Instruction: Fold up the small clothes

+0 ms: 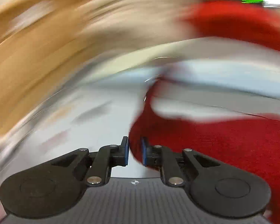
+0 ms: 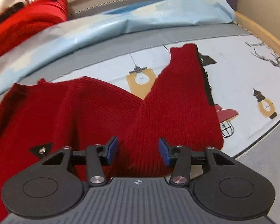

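Printed cloth [image 2: 239, 78] w/ lantern motifs covers the bench; smooth, flat weave. Pale blue sheet [image 2: 158, 13] crumpled behind. Red knit sweater [image 2: 106, 112] spread on printed cloth, ribbed, soft, thick; one sleeve lying out straight, body rumpled. Fold est. early: no tidy crease seen, most left to do. Brighter red garment [image 2: 28, 22] heaped far left w/ other clothes. Left tool [image 1: 135, 152] pinched nearly closed on sweater edge; view heavily blurred. Right tool [image 2: 138, 151] spread wide over sweater, gripping nothing.
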